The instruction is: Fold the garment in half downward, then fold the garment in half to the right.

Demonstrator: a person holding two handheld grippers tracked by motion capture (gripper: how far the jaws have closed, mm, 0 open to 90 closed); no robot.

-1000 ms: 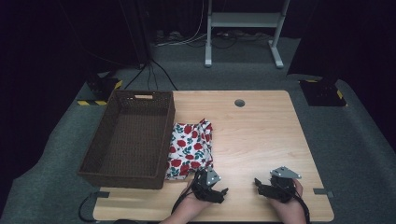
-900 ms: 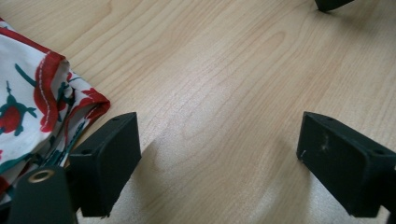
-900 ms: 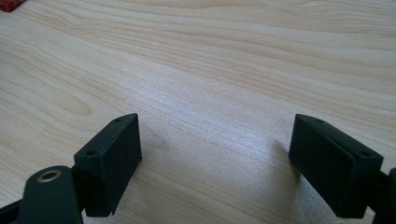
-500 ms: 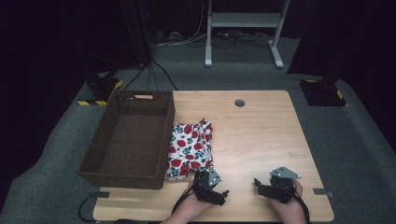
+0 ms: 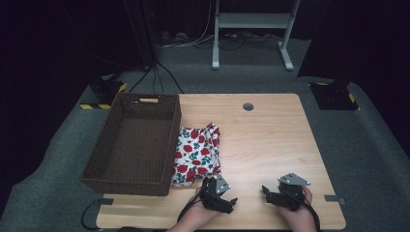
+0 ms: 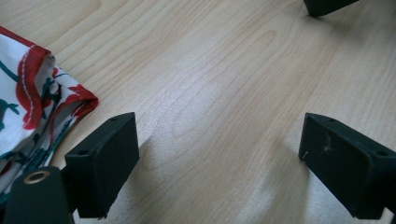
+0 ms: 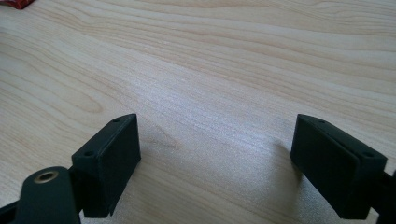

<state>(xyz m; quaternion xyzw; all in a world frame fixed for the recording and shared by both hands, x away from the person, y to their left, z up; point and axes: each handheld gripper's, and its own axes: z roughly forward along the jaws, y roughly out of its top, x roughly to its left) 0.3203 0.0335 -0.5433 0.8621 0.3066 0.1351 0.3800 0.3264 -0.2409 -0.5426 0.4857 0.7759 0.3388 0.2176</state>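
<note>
Nothing on the surface [image 5: 270,140] is showing a shift since the earlier frames: both hands are sitting where they were at the near edge, and the cloth [image 5: 196,154] is lying in the same spot. Only the left claw [image 5: 220,203] is differing, its jaws having just been closing a little, with nothing between them.

Seen from above, a pale wooden surface is standing on grey carpet in a dark room. On its left part, a dark woven basket [image 5: 133,145] is sitting with its long side running away from the person. Touching the basket's right wall, a folded cloth with red roses and green leaves on white is lying flat.

At the near edge, 2 hands are each holding a black claw. The left claw is resting just beside the near corner of the cloth, not touching it. In the left claw view, its 2 jaws are standing wide apart over bare wood, and the cloth's folded corner [image 6: 42,107] is lying just beyond the left jaw.

The right claw [image 5: 270,193] is sitting well apart from the cloth, to the right. In the right claw view, the right claw [image 7: 217,163] is also gaping wide, gripping nothing, with only wood grain between its jaws.
</note>
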